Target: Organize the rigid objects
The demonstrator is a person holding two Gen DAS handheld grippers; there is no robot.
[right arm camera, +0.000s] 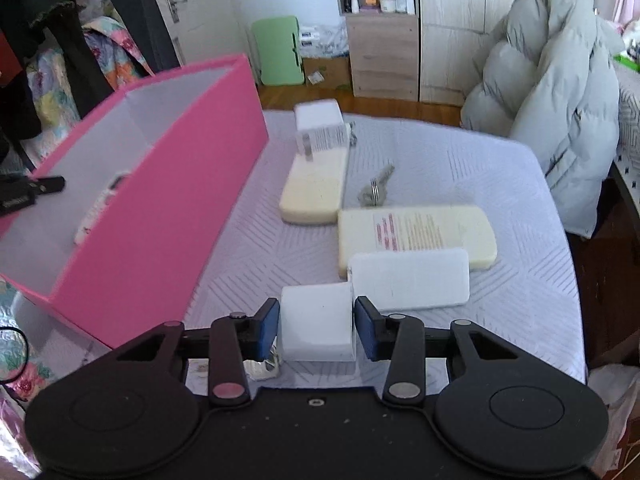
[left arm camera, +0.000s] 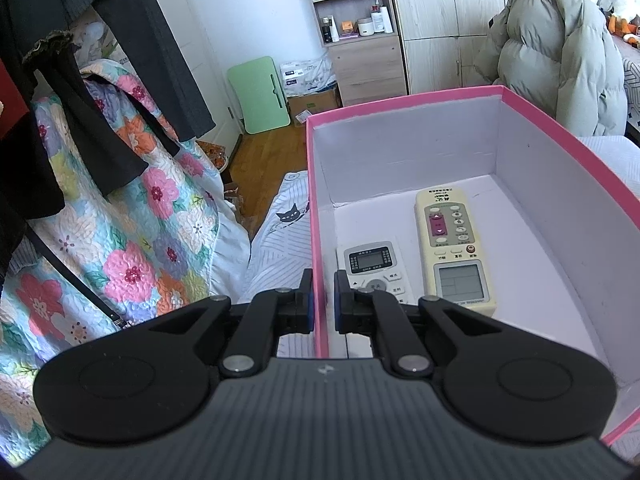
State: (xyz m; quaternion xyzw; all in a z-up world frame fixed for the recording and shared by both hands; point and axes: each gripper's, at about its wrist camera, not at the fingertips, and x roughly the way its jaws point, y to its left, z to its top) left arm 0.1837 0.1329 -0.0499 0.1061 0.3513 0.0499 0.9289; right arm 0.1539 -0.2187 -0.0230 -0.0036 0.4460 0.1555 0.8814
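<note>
My left gripper (left arm camera: 323,278) is shut on the left wall of the pink box (left arm camera: 440,94), one pad inside and one outside. On the box floor lie a small white remote (left arm camera: 374,268) and a longer cream remote (left arm camera: 452,248). In the right wrist view the pink box (right arm camera: 160,184) stands at the left on the bed. My right gripper (right arm camera: 317,304) has both blue pads against a white block (right arm camera: 318,328) resting on the bed. Just beyond it lie a white slab (right arm camera: 412,280), a cream labelled case (right arm camera: 416,232), keys (right arm camera: 376,188) and a cream remote (right arm camera: 316,188) with a small white box (right arm camera: 320,126) on it.
A grey padded jacket (right arm camera: 560,100) hangs at the bed's right edge. A floral quilt (left arm camera: 120,220) and dark hanging clothes (left arm camera: 60,100) fill the left. Wooden floor, a green board (right arm camera: 280,50) and a cabinet (right arm camera: 384,56) lie beyond the bed's far edge.
</note>
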